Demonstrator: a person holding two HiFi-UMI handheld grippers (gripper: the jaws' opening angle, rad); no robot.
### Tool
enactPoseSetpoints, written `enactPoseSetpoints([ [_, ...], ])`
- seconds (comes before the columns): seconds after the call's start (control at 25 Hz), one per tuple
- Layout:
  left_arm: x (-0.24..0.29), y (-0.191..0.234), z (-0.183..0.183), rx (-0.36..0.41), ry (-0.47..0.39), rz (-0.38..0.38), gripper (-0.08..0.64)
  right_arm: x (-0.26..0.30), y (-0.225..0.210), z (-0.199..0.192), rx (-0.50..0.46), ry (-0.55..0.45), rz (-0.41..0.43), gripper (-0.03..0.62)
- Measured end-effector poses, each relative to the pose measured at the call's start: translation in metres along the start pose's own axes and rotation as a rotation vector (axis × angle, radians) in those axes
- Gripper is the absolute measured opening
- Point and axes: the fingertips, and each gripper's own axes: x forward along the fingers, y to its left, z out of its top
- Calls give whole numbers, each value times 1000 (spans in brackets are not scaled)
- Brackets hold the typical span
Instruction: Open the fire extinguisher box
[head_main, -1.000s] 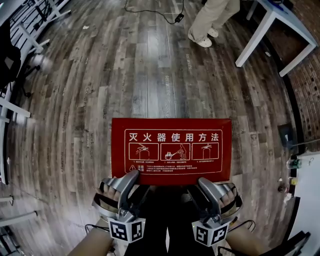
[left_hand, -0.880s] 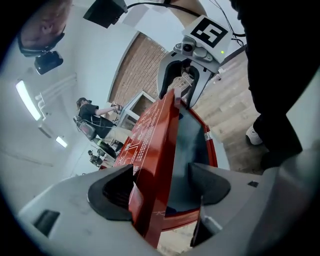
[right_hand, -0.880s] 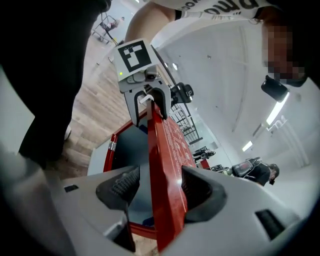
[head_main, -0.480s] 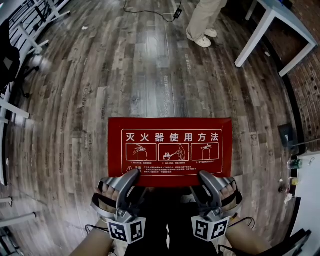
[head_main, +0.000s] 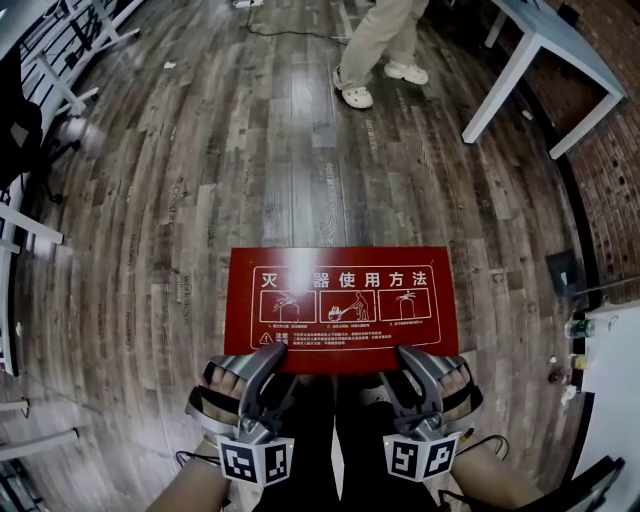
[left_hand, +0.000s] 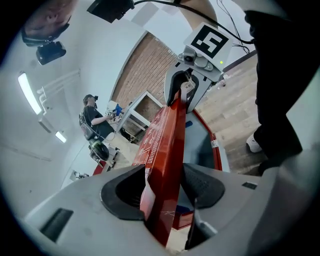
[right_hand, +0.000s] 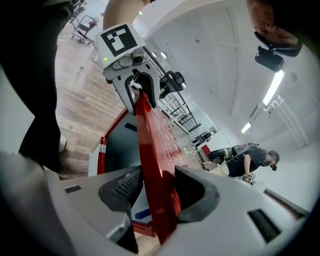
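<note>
Head view: red fire extinguisher box (head_main: 340, 308) on wood-plank floor (head_main: 250, 150), its printed lid (head_main: 340, 300) facing up. Left gripper (head_main: 272, 352) at the lid's near edge, left corner; right gripper (head_main: 408, 355) at the same edge, right corner. Both reach in from below the frame, marker cubes toward the camera. A person's legs (head_main: 375, 45) stand well beyond the box; white table (head_main: 540, 50) far right.

Left gripper view: left gripper (left_hand: 167, 192) has just been closing, and the lid's edge (left_hand: 167, 130) stands on end between its pads, gripped. Lid is tilted up off the box body; grey interior (left_hand: 200, 145) shows beside it. Right gripper (left_hand: 182, 92) clamps the same edge at the far end.

Right gripper view: right gripper (right_hand: 156, 192) has likewise just been closing and holds the lid (right_hand: 150, 145) between its pads. Box opening (right_hand: 117, 145) lies to the lid's left, with a hinge on the red rim. Left gripper (right_hand: 137, 92) is on the far end of the edge.
</note>
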Motion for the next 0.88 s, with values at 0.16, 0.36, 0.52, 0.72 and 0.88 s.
enactPoseSetpoints([
  [0.16, -13, 33, 13, -16, -5, -17, 213, -10, -32, 15, 12, 17, 11, 180],
  [0.36, -23, 75, 27, -44, 0, -21, 213, -16, -73, 31, 27, 41, 13, 163],
  [0.52, -23, 94, 33, -54, -12, -46, 213, -15, -93, 36, 57, 78, 46, 160],
  [0.72, -15, 132, 39, -15, -54, -124, 181, -1, -132, 41, 71, 140, 48, 155],
  [0.88, -13, 148, 40, 18, -98, -189, 150, 6, -150, 44, 116, 181, 40, 156],
])
